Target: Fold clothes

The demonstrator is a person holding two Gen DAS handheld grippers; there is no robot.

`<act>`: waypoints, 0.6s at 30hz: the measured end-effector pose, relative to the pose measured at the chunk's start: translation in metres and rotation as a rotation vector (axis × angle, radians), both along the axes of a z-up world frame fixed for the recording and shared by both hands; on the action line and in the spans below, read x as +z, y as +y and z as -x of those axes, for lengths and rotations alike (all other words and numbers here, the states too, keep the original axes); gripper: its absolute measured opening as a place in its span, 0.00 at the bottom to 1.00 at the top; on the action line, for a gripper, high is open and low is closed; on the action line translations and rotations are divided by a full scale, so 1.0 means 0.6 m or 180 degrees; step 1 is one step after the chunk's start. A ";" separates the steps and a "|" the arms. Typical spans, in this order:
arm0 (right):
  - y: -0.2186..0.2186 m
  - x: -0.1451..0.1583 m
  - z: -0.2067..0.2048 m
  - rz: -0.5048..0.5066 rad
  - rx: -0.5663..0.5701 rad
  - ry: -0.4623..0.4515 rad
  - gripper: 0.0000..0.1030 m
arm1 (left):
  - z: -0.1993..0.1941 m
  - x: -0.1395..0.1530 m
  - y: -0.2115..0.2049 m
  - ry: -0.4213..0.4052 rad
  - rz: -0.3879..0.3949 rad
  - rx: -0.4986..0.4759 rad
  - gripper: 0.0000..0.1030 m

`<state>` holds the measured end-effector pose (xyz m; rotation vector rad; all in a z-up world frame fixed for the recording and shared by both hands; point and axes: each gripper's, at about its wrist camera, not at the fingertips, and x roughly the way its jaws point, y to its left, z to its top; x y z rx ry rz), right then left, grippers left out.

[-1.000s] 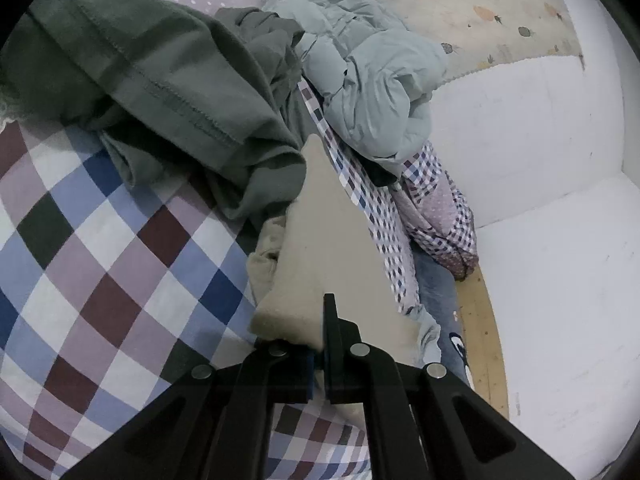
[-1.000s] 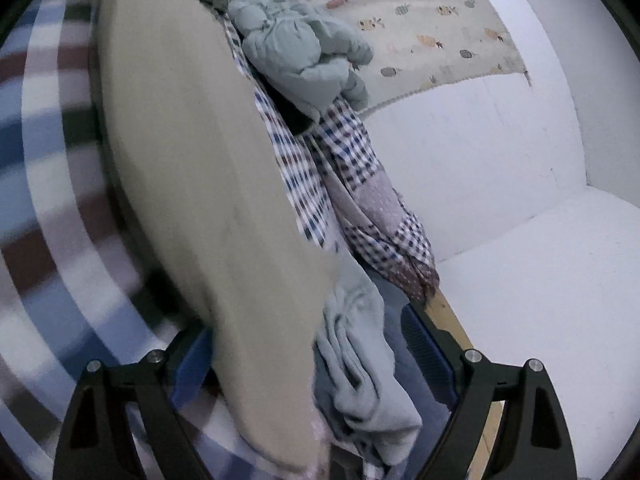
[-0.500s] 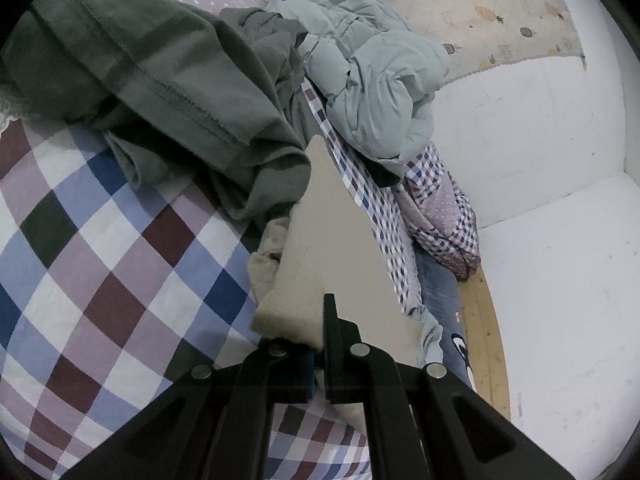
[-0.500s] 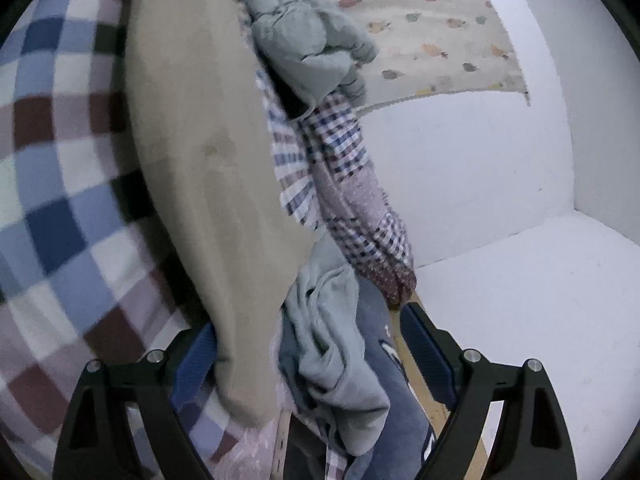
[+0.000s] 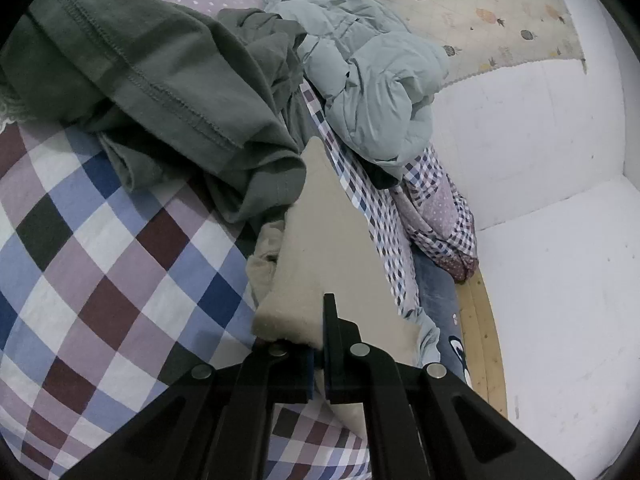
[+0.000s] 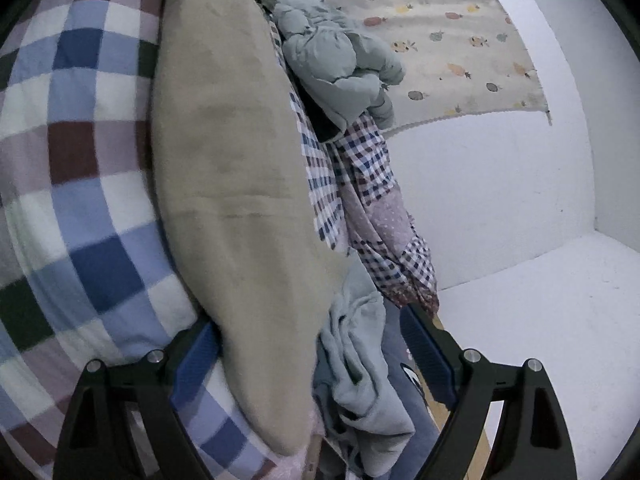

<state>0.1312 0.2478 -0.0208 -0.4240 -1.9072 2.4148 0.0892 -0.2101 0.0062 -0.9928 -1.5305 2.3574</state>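
A beige garment (image 5: 328, 248) lies along the edge of a checked bedcover (image 5: 80, 260). My left gripper (image 5: 320, 340) is shut on its near corner, and the cloth stretches away from the jaws. In the right wrist view the same beige garment (image 6: 232, 160) runs from the top down between the fingers of my right gripper (image 6: 310, 340). That gripper is open, its blue pads (image 6: 196, 364) wide apart and not pressing on the cloth. A crumpled light blue cloth (image 6: 360, 360) also lies between its fingers.
A dark green garment (image 5: 160, 80) and a pale puffy jacket (image 5: 376, 92) are heaped beyond the beige one. Small-checked cloth (image 5: 432, 208) hangs over the bed's side above a wooden rail (image 5: 480, 320). A white wall (image 5: 540, 280) and a fruit-patterned sheet (image 5: 480, 8) are at the right.
The right gripper has rolled and shifted a little, so more of the checked bedcover shows at its left and the blur is gone. The left gripper's hold is unchanged.
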 end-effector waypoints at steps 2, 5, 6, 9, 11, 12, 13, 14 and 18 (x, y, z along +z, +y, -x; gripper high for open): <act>0.013 0.007 0.008 0.0018 -0.0070 0.0050 0.88 | 0.001 0.000 0.000 0.0000 0.0002 -0.0003 0.01; 0.029 0.014 0.013 0.0041 -0.0172 0.0109 0.88 | 0.001 0.000 -0.001 -0.0001 0.0001 -0.0005 0.01; 0.032 0.015 0.014 0.0028 -0.0195 0.0118 0.88 | 0.001 0.000 -0.001 0.0000 0.0002 -0.0004 0.01; 0.040 0.011 0.007 -0.0094 -0.0218 0.0155 0.88 | 0.002 0.000 -0.001 0.0007 0.0006 -0.0005 0.01; 0.048 0.009 0.001 -0.0147 -0.0249 0.0178 0.88 | 0.003 0.000 -0.001 0.0009 0.0006 -0.0006 0.01; 0.052 0.007 0.001 -0.0167 -0.0266 0.0190 0.88 | 0.004 0.000 -0.002 0.0007 0.0006 -0.0009 0.01; 0.055 0.005 0.001 -0.0190 -0.0282 0.0207 0.88 | 0.004 0.000 -0.003 0.0004 0.0006 -0.0010 0.01; 0.057 0.003 0.001 -0.0201 -0.0296 0.0216 0.87 | 0.005 0.000 -0.002 -0.0001 0.0007 -0.0009 0.01; 0.049 -0.015 -0.007 -0.0330 -0.0238 0.0139 0.68 | 0.004 0.000 -0.001 -0.0006 0.0010 -0.0004 0.01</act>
